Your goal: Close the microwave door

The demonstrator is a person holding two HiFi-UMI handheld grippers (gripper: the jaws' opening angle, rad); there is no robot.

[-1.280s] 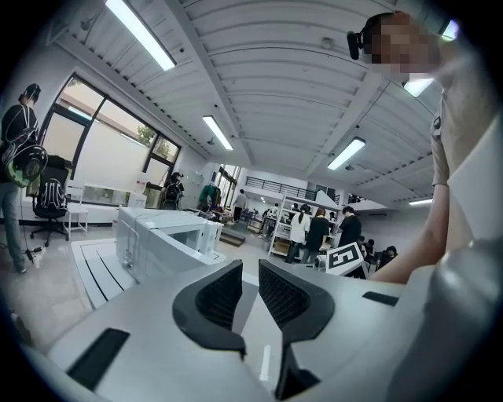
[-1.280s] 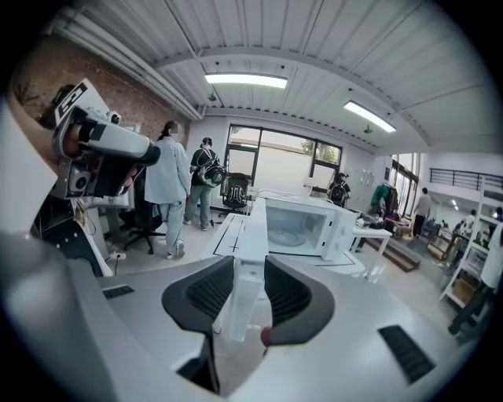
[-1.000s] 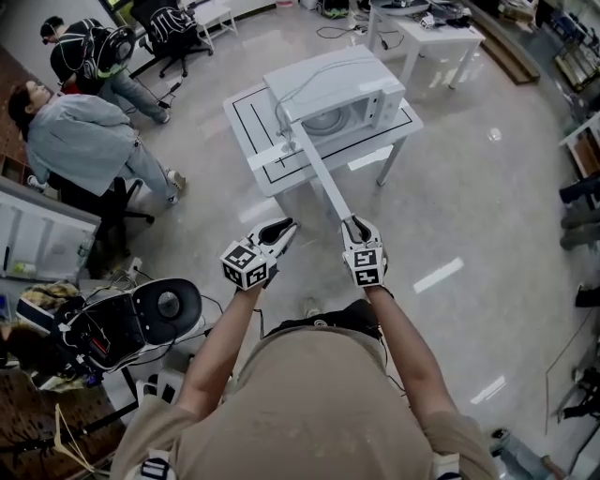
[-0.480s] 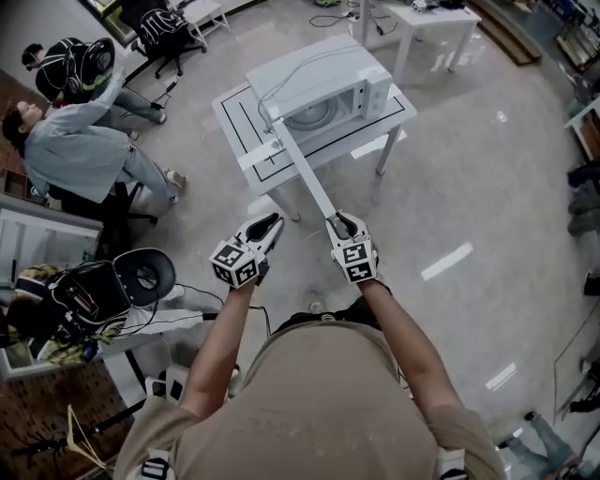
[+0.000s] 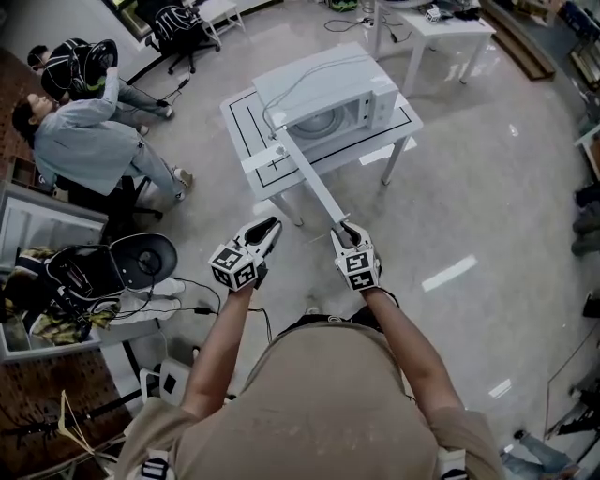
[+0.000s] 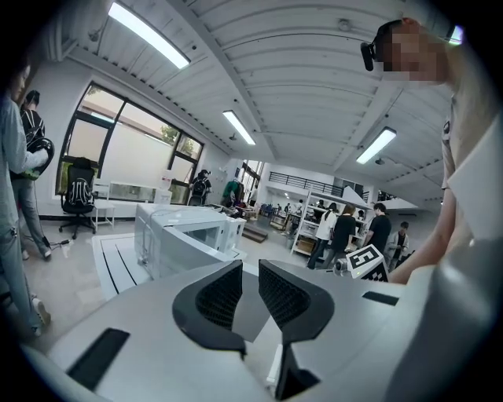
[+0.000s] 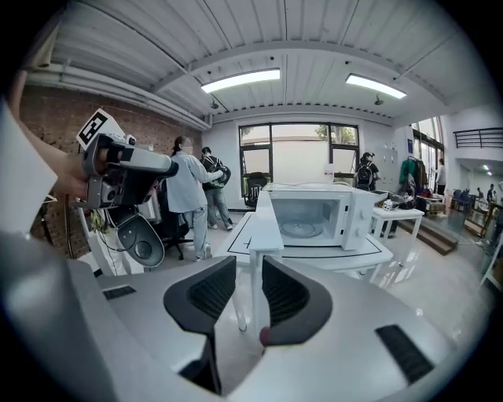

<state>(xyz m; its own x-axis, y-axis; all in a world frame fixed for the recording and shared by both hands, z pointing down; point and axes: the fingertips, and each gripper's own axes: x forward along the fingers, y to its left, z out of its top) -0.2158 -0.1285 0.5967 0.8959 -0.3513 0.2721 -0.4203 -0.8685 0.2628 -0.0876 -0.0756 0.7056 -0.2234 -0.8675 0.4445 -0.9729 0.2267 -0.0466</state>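
Observation:
A white microwave (image 5: 323,89) stands on a white table (image 5: 246,117). Its door (image 5: 309,178) is swung wide open and points toward me. My right gripper (image 5: 349,228) sits at the door's free end, in line with it. In the right gripper view the door (image 7: 265,216) shows edge-on through the narrow gap of that gripper (image 7: 248,267), with the microwave (image 7: 314,216) cavity and its turntable behind. I cannot tell whether the tips touch the door. My left gripper (image 5: 270,225) hangs to the left of the door, its jaws a little apart and empty. It faces the microwave (image 6: 185,235).
A seated person (image 5: 80,141) and another behind are at the far left. A round black seat (image 5: 150,262) with cables lies on the floor left of me. A second white table (image 5: 436,23) stands behind the microwave. Several people stand by shelves (image 6: 346,232).
The head view has shifted a little and the person at the left has lowered an arm. Both grippers keep their places beside and at the door's end; the door angle looks unchanged.

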